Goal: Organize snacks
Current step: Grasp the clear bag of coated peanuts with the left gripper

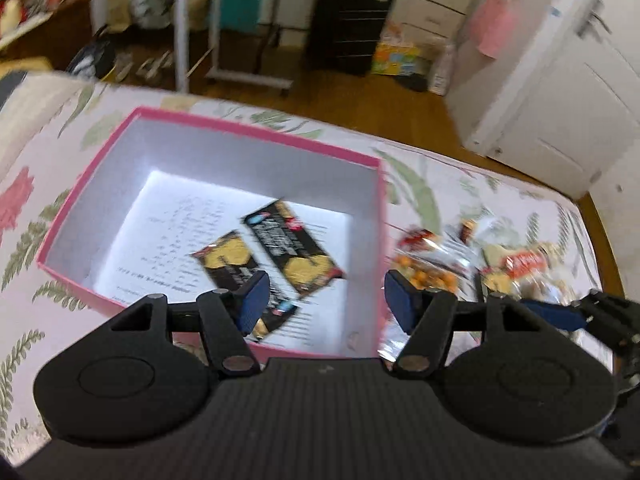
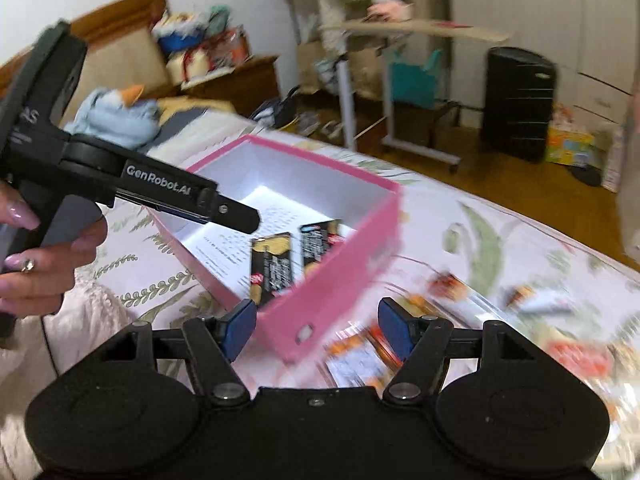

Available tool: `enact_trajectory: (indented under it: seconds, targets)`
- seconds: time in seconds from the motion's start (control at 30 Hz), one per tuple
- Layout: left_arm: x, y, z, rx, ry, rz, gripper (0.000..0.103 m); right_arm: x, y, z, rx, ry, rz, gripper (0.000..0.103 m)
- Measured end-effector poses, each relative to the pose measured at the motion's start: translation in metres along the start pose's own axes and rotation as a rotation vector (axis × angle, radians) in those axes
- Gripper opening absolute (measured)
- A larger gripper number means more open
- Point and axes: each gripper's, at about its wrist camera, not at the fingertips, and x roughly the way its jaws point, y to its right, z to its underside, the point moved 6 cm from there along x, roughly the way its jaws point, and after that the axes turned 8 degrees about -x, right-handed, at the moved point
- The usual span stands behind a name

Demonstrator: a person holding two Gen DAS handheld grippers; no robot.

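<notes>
A: What is lying on the bed (image 1: 432,184)?

B: The floral bedspread is carrying a pink box (image 1: 256,136) with white walls, sitting to the left of a loose pile of snack packets (image 1: 480,264). A printed sheet (image 1: 180,236) is lining the box floor, and two black-and-gold snack bars (image 1: 296,248) are lying on it, side by side toward the near right corner.

A: And the claws?

B: The left claw (image 1: 324,300) is hanging above the near edge of the box, its blue pads spread apart with nothing between them. The right claw (image 2: 316,328) is standing open too, empty, hovering over the box's near corner and the start of the pile. In the right wrist view a hand (image 2: 44,256) is holding the left tool over the box.

A: So which step is going on?

B: I judge it as the gap between a drop and the next pick: two bars are already sitting in the box, both claws are free, and most packets are waiting outside on the right.

A: What is the next move asking for?

B: Probably swinging a claw right over the pile, singling out one packet and closing on its edge. The wrappers look crinkly and overlapping, so grabbing two at once is a risk.
</notes>
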Motion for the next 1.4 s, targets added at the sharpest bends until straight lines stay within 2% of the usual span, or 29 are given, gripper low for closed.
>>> enact_trajectory:
  seconds: [0.07, 0.17, 0.27, 0.4, 0.53, 0.63, 0.77, 0.9, 0.97, 1.03, 1.07, 1.2, 1.4]
  targets:
    - [-0.004, 0.022, 0.008, 0.048, 0.011, 0.026, 0.074, -0.021, 0.013, 0.02, 0.025, 0.018, 0.047, 0.073]
    - [-0.004, 0.054, 0.021, 0.127, 0.022, 0.027, 0.074, -0.041, 0.031, 0.049, 0.037, 0.032, 0.148, 0.073]
    - [0.004, 0.087, 0.038, 0.222, -0.028, 0.071, 0.074, -0.052, 0.051, 0.076, 0.08, 0.04, 0.204, 0.073]
    - [0.023, 0.117, 0.062, 0.213, -0.119, 0.201, 0.076, -0.052, 0.067, 0.106, 0.13, 0.029, 0.257, 0.074]
    - [0.048, 0.141, 0.082, 0.178, -0.172, 0.266, 0.075, -0.043, 0.082, 0.124, 0.139, 0.007, 0.32, 0.081]
    - [0.064, 0.159, 0.092, 0.193, -0.166, 0.306, 0.073, -0.034, 0.099, 0.136, 0.162, -0.015, 0.313, 0.089]
    - [0.09, 0.188, 0.105, 0.231, -0.163, 0.345, 0.069, -0.019, 0.129, 0.152, 0.288, -0.039, 0.293, 0.093]
    - [0.12, 0.209, 0.12, 0.261, -0.195, 0.331, 0.062, 0.0, 0.152, 0.167, 0.446, -0.067, 0.224, 0.094]
    - [0.136, 0.214, 0.127, 0.25, -0.239, 0.339, 0.061, 0.008, 0.154, 0.17, 0.484, -0.066, 0.166, 0.097]
    - [0.151, 0.214, 0.133, 0.209, -0.3, 0.34, 0.055, 0.014, 0.156, 0.172, 0.497, -0.059, 0.157, 0.1]
    - [0.155, 0.215, 0.135, 0.194, -0.323, 0.357, 0.046, 0.016, 0.155, 0.172, 0.494, -0.059, 0.162, 0.1]
    - [0.155, 0.218, 0.14, 0.209, -0.319, 0.358, 0.041, 0.021, 0.148, 0.169, 0.438, -0.083, 0.185, 0.099]
    - [0.142, 0.22, 0.14, 0.261, -0.301, 0.334, 0.04, 0.015, 0.14, 0.16, 0.412, -0.076, 0.2, 0.095]
